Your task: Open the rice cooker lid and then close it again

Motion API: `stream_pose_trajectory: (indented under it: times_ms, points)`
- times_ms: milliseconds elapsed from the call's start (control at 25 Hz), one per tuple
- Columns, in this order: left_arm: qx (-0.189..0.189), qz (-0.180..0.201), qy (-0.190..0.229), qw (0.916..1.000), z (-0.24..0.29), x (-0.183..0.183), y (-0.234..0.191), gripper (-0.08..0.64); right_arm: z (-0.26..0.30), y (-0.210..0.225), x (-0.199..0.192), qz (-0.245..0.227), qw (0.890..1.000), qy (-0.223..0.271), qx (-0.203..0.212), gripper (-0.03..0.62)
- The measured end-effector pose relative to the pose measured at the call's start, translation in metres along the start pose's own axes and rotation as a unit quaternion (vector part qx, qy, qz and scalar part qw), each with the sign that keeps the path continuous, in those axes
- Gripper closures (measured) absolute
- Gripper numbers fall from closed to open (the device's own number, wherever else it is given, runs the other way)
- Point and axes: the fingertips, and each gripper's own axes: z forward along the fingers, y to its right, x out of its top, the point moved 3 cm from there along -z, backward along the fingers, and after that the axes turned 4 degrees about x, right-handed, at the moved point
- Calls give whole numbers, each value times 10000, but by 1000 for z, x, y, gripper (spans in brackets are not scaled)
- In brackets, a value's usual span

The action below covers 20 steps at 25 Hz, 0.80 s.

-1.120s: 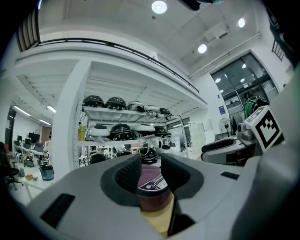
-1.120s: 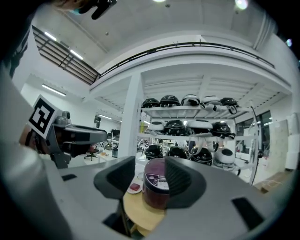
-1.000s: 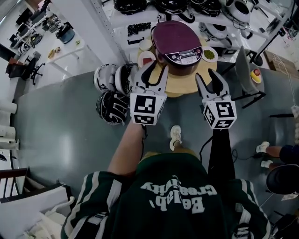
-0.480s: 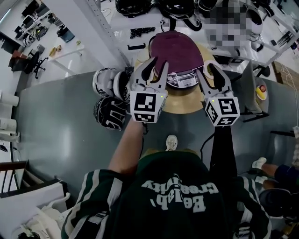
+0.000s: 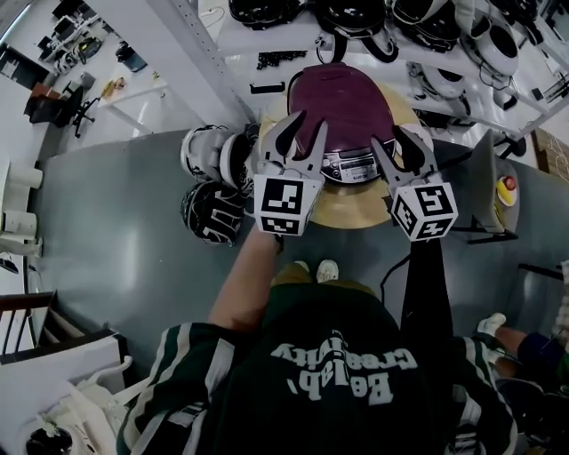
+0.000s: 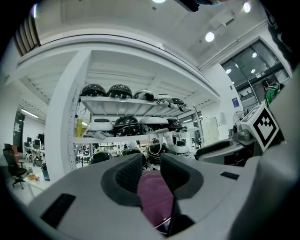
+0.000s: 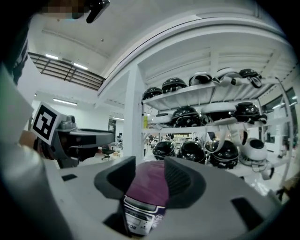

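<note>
Left gripper (image 5: pixel 305 126) had jaws spread, empty; right gripper (image 5: pixel 391 142) jaws were closing w/ nothing pinched. Purple rice cooker (image 5: pixel 342 93), lid down, stood just ahead of both grippers, on round wooden table (image 5: pixel 356 203).

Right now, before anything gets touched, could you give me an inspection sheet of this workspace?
Surface: round wooden table, bare at its front edge.
Job's things: purple rice cooker on the table, lid down.
Clutter: black-and-white helmets on the floor beside the table.
Grippers: left gripper open, holding nothing; right gripper jaws closing, gripping nothing.
Cables: one dark cable on the floor.
Surroundings: white shelves of helmets behind the table; grey floor.
</note>
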Motion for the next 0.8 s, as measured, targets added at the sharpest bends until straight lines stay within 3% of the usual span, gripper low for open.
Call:
stream_pose_trajectory:
  times_ms: [440, 800]
  points:
    - [-75, -9, -113, 9999, 5, -13, 0, 449, 23, -20, -49, 118, 9901, -1206, 706, 396]
    - [-98, -170, -196, 9996, 4, -20, -2, 448, 29, -29, -75, 115, 9798, -1801, 866, 400]
